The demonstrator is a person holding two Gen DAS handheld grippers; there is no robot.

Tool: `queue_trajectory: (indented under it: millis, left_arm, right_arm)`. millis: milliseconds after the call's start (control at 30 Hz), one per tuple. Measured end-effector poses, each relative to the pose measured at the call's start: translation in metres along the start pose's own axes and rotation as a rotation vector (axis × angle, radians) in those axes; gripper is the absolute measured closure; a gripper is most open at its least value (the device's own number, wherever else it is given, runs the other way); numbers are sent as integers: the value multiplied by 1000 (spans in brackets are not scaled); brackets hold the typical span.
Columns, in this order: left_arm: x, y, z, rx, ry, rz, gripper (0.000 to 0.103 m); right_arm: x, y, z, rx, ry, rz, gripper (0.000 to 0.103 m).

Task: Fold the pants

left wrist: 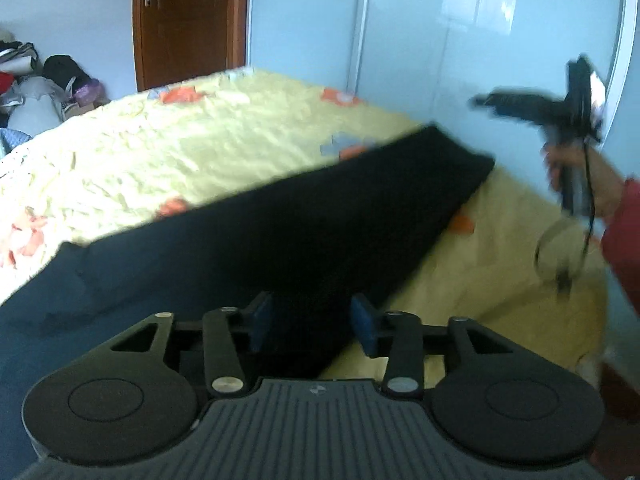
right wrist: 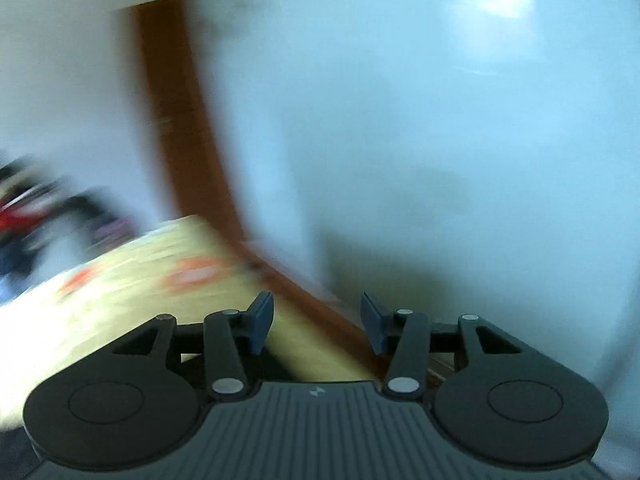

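Dark pants (left wrist: 280,232) lie as a long flat band across a yellow bedsheet (left wrist: 180,152) with orange patches, running from the near left to the far right. My left gripper (left wrist: 312,322) hovers over their near end, open, with cloth showing through the gap but the blue pads (left wrist: 262,320) not pressing on it. My right gripper (right wrist: 316,322) is open and empty, lifted off the bed and pointing at a pale wall; that view is blurred. In the left wrist view a hand (left wrist: 572,164) with a red sleeve holds it up at the right, clear of the pants.
A brown wooden door (left wrist: 188,20) stands behind the bed. Pale glossy wall panels (left wrist: 440,40) run along the bed's right side. A heap of bags and clothes (left wrist: 48,84) sits at the far left. The bed's corner (right wrist: 192,248) shows in the right wrist view.
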State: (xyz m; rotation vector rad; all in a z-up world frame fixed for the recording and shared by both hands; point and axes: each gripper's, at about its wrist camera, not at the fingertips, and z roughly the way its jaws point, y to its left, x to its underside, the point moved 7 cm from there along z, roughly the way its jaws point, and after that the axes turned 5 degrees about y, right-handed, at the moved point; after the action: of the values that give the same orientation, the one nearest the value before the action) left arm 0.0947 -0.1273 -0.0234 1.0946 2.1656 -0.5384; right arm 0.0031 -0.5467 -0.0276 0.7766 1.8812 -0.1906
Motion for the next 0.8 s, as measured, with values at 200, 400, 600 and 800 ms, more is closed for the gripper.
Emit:
queue_trajectory:
  millis: [200, 400, 600, 800]
  left_arm:
    - [-26, 54, 16, -231, 3, -112, 37]
    - [-13, 91, 69, -363, 152, -180, 35]
    - [-21, 65, 53, -320, 40, -151, 24]
    - [-18, 56, 73, -367, 65, -187, 23]
  right_arm:
    - [61, 162, 21, -513, 359, -398, 55]
    - [98, 214, 58, -465, 389, -569, 39]
    - [100, 221, 29, -563, 431, -528, 39]
    - [101, 224, 54, -492, 385, -454, 35]
